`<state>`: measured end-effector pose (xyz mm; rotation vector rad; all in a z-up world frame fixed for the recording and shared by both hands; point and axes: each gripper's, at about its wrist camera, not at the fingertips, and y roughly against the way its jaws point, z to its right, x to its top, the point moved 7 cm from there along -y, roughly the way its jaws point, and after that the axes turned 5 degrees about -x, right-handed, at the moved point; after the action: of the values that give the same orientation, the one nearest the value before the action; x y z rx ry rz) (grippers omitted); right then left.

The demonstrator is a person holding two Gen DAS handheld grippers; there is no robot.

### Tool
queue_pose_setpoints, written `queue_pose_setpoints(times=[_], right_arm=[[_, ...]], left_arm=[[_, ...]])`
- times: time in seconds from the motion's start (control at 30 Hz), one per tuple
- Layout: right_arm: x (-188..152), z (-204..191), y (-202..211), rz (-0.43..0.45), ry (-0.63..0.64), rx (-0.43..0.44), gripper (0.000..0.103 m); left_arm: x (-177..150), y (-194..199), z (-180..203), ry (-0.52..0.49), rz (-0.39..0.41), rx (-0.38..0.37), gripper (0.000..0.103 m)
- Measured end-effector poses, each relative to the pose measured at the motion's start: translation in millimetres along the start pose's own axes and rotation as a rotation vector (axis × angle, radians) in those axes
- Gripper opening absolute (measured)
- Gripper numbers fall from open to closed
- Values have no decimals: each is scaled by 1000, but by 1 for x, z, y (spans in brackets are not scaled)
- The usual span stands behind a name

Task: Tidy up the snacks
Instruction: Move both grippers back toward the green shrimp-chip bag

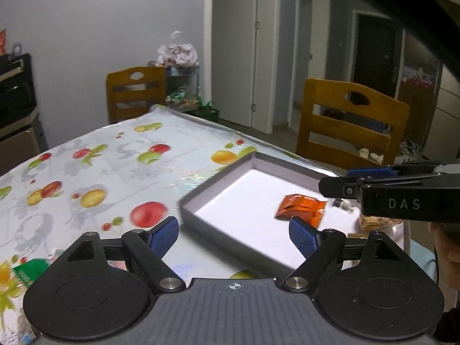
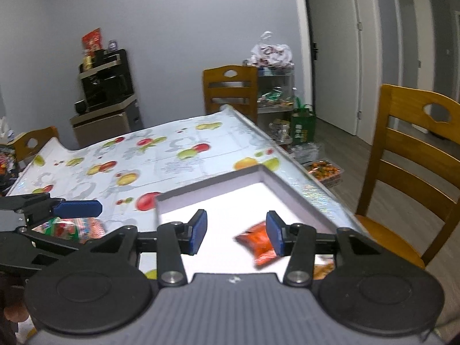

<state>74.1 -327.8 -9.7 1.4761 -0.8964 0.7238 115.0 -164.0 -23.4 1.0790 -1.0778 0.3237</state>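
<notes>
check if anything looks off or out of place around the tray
Nothing spilled or damaged. One orange snack packet lies crumpled and skewed inside the grey tray, which itself sits at an angle to the table edge. Another packet lies outside it. Both grippers' jaws are open and empty.

Each view looks forward and somewhat down from behind a hand-held gripper, close above a table with a fruit-print cloth.

The left wrist camera sits near the table's front edge; its own left gripper fills the bottom of the picture, and the right gripper enters at the right edge.

The right wrist camera sits just to the right, with the left gripper at its left edge.

Both views share the shallow box, the orange snack packet in it, the far chairs and the cluttered shelf.
</notes>
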Motion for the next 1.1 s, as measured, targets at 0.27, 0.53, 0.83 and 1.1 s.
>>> queue_pose_setpoints(times=[0.27,0.53,0.83,1.1], right_arm=[[3,-66,-2,-4,68,89,46],[-4,-117,-1,-15,130,146,52],[-7,-163,3,-11,211,217,58],[-48,-216,-10,-64,348,299,58]], left_arm=[[-6,53,-55,72,65,82,86],[-15,96,-116,160,113,185,87],[-29,136,-185,294,173,310,87],[-61,146,-213,327,120,372,87]])
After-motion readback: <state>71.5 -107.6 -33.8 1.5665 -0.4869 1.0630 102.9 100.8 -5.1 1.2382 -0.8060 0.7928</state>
